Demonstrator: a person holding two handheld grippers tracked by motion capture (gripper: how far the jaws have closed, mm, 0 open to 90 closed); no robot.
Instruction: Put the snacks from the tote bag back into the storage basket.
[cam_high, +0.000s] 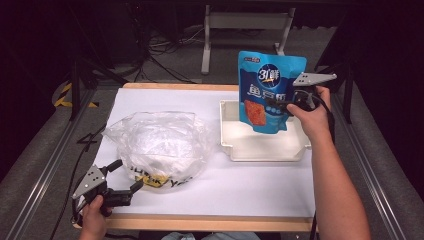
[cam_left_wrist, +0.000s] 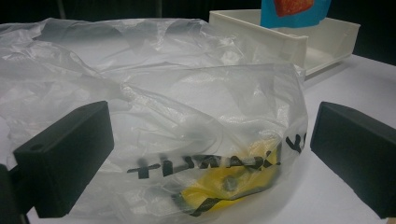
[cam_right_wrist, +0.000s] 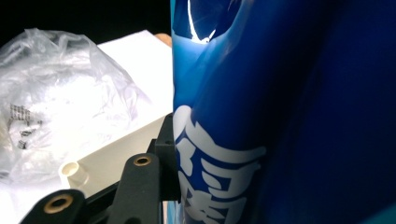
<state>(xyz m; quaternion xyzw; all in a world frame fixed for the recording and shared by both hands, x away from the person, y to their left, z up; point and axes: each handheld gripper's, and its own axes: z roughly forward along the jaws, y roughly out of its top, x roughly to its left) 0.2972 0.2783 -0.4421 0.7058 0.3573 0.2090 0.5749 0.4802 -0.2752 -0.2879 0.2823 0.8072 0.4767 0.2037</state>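
- The left hand-held gripper (cam_high: 126, 176) rests low at the near left edge of the bench (cam_high: 260, 192), its jaws apart and empty; in the left gripper view the two black jaws stand on either side of the clear plastic bag (cam_left_wrist: 177, 116) without pressing on it.
- That clear plastic bag (cam_high: 157, 145) lies crumpled on the white sheet, left of centre, with black lettering and something yellow showing through its near side.
- Right of centre sits the white tray (cam_high: 227, 137), open at the top and bare inside.
- The blue pouch (cam_high: 267, 90) hangs upright over the tray, its lower edge just above the tray floor; the right hand-held gripper (cam_high: 280, 104) is clamped on its right edge.
- The step in hand looks like setting the pouch into the tray. To do it well, I would lower it until the bottom edge touches the tray floor, tip it flat within the walls, and only then part the jaws.
- The left hand-held gripper is best kept still, so the bag does not drift towards the tray.
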